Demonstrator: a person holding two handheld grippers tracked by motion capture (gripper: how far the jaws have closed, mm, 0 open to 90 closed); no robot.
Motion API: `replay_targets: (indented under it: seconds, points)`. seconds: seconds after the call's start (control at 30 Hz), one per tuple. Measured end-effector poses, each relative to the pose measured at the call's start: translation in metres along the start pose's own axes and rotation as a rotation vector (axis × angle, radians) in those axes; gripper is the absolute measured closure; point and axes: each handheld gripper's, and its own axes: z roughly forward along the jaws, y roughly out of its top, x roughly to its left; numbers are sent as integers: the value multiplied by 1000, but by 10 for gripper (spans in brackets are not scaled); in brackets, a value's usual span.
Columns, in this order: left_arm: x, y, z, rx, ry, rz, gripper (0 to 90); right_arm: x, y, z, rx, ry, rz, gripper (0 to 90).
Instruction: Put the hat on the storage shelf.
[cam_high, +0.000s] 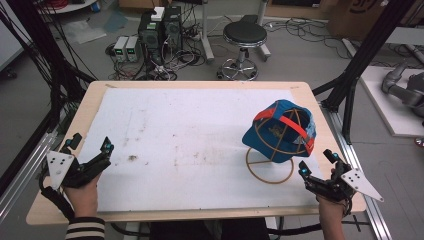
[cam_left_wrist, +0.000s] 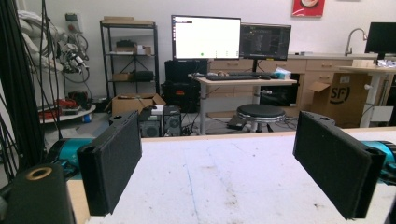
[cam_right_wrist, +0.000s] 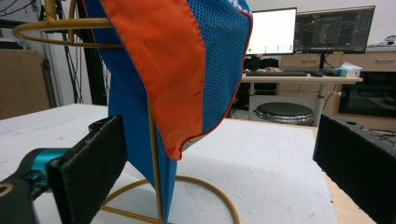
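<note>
The left tool (cam_high: 90, 150) rests at the bench's (cam_high: 200, 215) near-left edge, jaws spread wide and empty, pointing far-right over the bare white mat (cam_high: 190, 140). The right tool (cam_high: 316, 165) sits at the near-right corner, jaws likewise apart, just beside the gold wire stand (cam_high: 270, 172). A blue-and-orange cap (cam_high: 280, 129) hangs on that stand, right of centre.

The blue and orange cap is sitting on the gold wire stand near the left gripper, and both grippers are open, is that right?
Not quite. The blue and orange cap sits on the gold wire stand near the right gripper, not the left gripper, as the high view shows. Both grippers are indeed open.
</note>
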Motion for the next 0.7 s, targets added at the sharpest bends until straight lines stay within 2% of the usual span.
replay_targets:
  seconds: [0.27,0.7]
  points:
    - [5,-1,-4,-3,12,-7,158,2,4,-2,-17,2,12,27]
    - [7,-1,-7,-1,18,-7,158,3,4,2,-18,11,-1,27]
